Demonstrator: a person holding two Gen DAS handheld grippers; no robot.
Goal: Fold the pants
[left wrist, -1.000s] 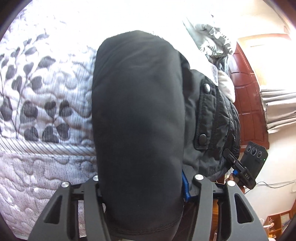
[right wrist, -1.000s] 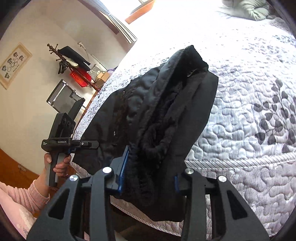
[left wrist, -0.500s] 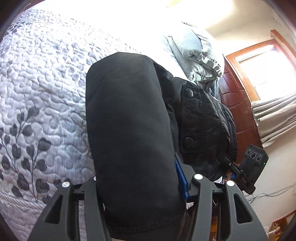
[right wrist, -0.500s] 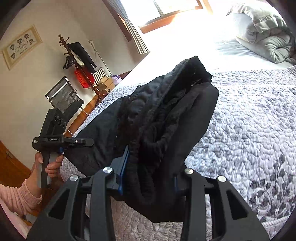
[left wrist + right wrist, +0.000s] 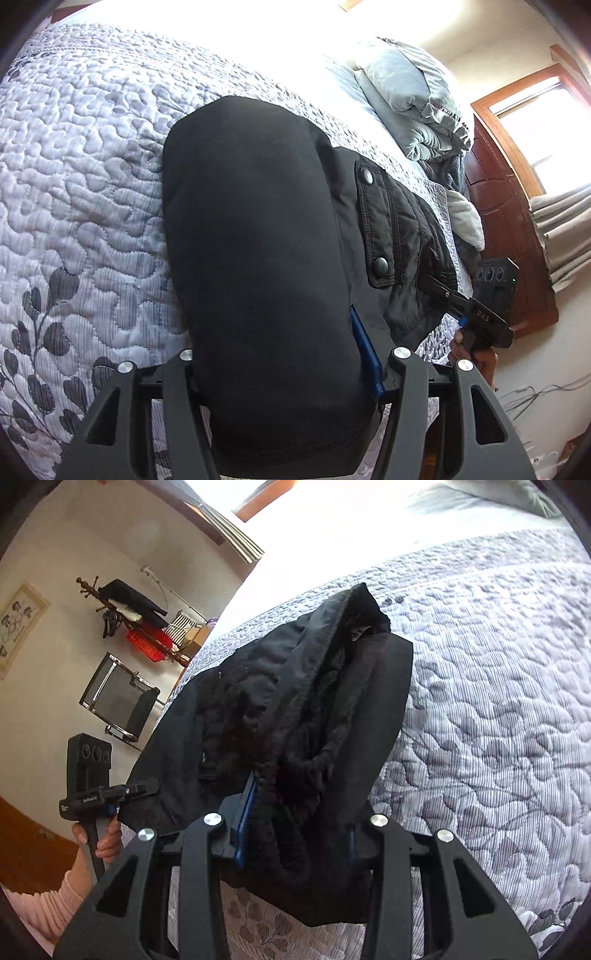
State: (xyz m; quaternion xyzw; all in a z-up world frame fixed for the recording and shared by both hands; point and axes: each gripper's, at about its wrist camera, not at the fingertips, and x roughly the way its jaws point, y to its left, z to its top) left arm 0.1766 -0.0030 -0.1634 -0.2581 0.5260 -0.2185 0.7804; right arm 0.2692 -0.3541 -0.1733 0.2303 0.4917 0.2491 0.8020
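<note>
The black padded pants (image 5: 258,240) hang between both grippers over the quilted bed. My left gripper (image 5: 284,373) is shut on a smooth black end of the pants, which fills its jaws. A flap pocket with two snaps (image 5: 376,221) shows to its right. My right gripper (image 5: 295,834) is shut on the bunched, fleece-lined waist end (image 5: 314,720). Each gripper shows in the other's view, the right one (image 5: 480,314) at the pants' far edge and the left one (image 5: 96,790) held by a hand in a pink sleeve.
The grey leaf-patterned quilt (image 5: 81,192) covers the bed (image 5: 498,701). Pale pillows and folded bedding (image 5: 413,103) lie at its head. A dark wood door (image 5: 509,236) stands beyond. A coat rack (image 5: 122,605), a red crate and a mesh chair (image 5: 118,698) stand by the wall.
Both grippers have carried the pants further over the bed, from its side edge onto the quilt top. The grips have not changed.
</note>
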